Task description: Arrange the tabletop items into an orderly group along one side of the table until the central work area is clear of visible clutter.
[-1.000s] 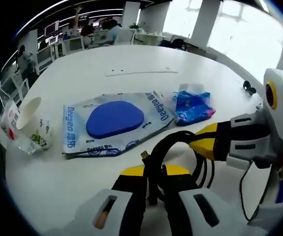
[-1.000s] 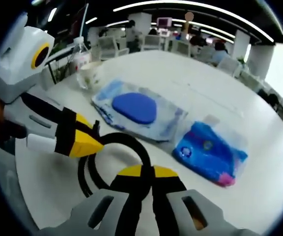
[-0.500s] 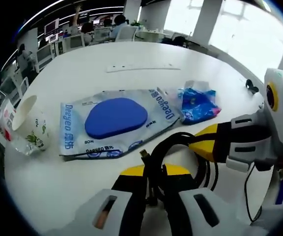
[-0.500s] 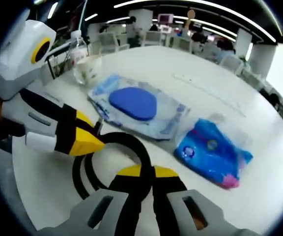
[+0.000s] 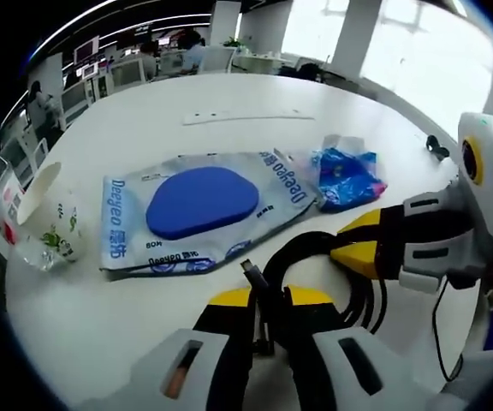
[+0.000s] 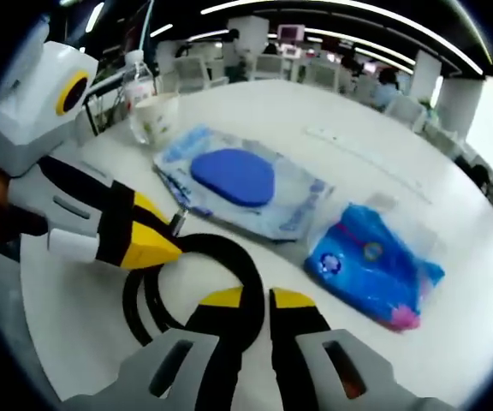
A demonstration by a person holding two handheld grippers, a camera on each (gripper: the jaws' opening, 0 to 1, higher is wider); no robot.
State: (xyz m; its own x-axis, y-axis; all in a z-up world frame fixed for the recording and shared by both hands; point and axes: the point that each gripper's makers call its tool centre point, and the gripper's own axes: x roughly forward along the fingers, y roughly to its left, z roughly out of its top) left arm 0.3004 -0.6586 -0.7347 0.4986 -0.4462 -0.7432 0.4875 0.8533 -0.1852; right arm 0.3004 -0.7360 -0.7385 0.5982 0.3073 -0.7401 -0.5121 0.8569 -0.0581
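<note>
White and round, the surface (image 5: 229,98) ran back toward office desks and bright windows in the left gripper view. Beside the mouse-pad packet (image 5: 197,211) lay the coiled black cable (image 5: 315,257), pinched between the left gripper's (image 5: 267,301) closed jaws. In the right gripper view, the right gripper's (image 6: 256,301) jaws stood slightly parted around the cable; the blue pouch (image 6: 373,265) sat just beyond the packet.
</note>
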